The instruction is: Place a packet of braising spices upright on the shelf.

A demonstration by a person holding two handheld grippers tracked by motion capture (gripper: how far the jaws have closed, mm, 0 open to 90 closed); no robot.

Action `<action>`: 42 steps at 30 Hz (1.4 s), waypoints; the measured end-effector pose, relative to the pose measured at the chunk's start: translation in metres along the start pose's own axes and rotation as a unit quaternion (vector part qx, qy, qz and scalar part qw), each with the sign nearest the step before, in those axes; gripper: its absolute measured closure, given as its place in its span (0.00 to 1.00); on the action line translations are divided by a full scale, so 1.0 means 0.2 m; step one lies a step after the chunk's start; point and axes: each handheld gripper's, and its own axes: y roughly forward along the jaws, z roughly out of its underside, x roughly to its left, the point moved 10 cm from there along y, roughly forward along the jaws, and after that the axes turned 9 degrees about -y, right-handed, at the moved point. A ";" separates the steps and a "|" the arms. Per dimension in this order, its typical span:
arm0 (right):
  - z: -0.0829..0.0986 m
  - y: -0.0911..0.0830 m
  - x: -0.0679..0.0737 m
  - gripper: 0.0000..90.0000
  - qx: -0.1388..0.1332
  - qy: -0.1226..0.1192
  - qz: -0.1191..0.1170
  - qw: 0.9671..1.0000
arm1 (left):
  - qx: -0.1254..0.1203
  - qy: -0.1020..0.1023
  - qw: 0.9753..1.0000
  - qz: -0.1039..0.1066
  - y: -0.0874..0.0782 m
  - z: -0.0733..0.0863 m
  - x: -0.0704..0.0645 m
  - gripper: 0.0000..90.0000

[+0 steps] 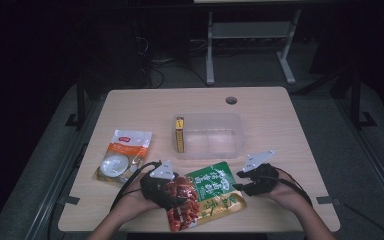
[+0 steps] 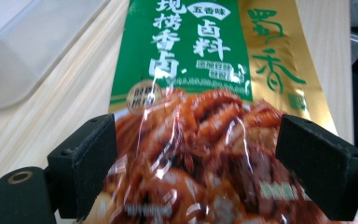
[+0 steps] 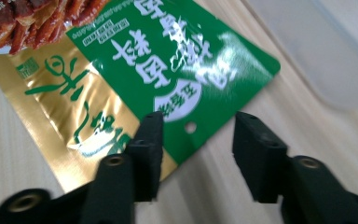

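A green, gold and red seasoning packet (image 1: 206, 195) is seen lying flat at the near edge of the wooden table (image 1: 280, 125), just in front of a clear plastic container (image 1: 215, 134) in which a small yellow box (image 1: 180, 134) stands. The left gripper (image 2: 196, 154) is held with its jaws spread wide on either side of the packet's red end, and no grasp is closed on it. The right gripper (image 3: 193, 140) is held released over the packet's green corner by the hang hole, while a white and orange pouch (image 1: 124, 155) is left lying on the left of the table.

Green-gold snack pouch (image 1: 207, 194), red food print, flat on table's near edge.
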 end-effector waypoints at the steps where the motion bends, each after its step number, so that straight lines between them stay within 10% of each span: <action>1: 0.01 -0.01 0.01 0.51 0.000 0.008 0.005 1.000 | -0.004 -0.003 1.000 0.001 0.01 -0.01 0.00 0.13; 11: 0.09 -0.06 0.05 0.33 -0.014 0.034 0.023 0.999 | 0.014 -0.010 1.000 -0.001 0.11 -0.02 0.07 0.13; 33: 0.10 -0.06 0.02 0.32 -0.013 0.035 0.030 0.999 | 0.005 -0.005 1.000 0.010 0.17 0.01 0.09 0.14; 42: 0.10 -0.06 0.01 0.32 -0.016 0.033 0.033 0.999 | 0.000 0.002 1.000 0.015 0.14 0.01 0.09 0.44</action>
